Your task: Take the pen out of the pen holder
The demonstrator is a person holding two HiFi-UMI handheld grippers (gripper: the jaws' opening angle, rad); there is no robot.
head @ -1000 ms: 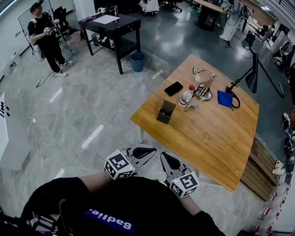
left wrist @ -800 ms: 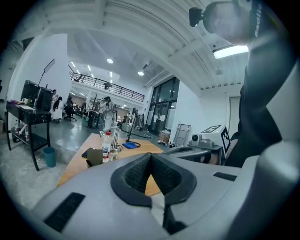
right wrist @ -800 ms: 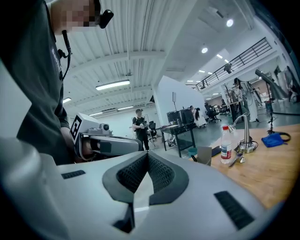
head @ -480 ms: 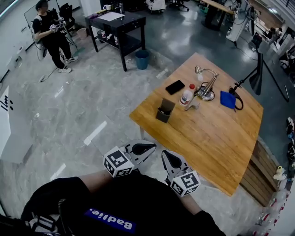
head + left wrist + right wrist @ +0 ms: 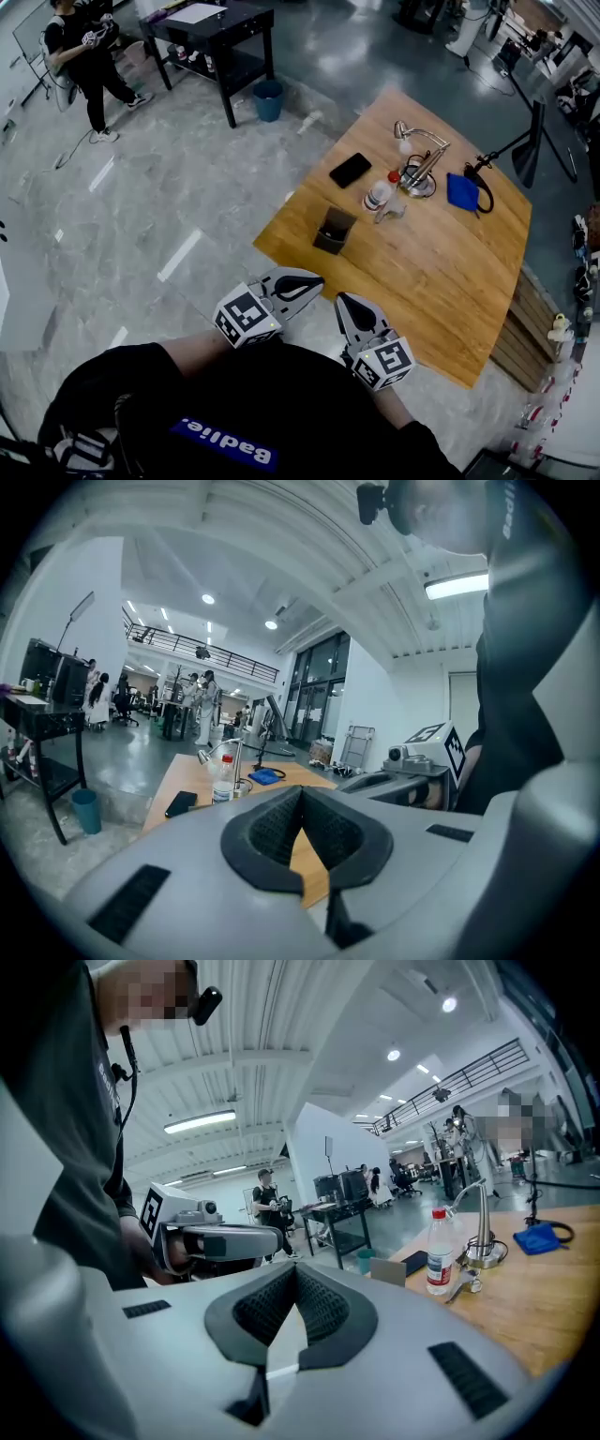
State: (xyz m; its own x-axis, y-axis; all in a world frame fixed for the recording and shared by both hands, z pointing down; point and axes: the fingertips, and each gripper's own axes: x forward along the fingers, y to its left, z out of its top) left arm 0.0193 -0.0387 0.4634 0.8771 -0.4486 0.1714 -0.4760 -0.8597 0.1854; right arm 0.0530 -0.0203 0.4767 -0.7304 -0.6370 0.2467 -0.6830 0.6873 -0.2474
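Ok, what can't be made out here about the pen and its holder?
- Pen: in the head view the pen holder is too small to show whether a pen stands in it.
- Holder's inside: the right gripper view shows only its outer wall, which hides the contents.
- Left gripper view: the holder is out of sight; the left gripper itself fills the lower picture.

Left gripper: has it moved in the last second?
Yes. The left gripper has moved toward the table: its tip now overlaps the table's near edge, where a gap showed before.
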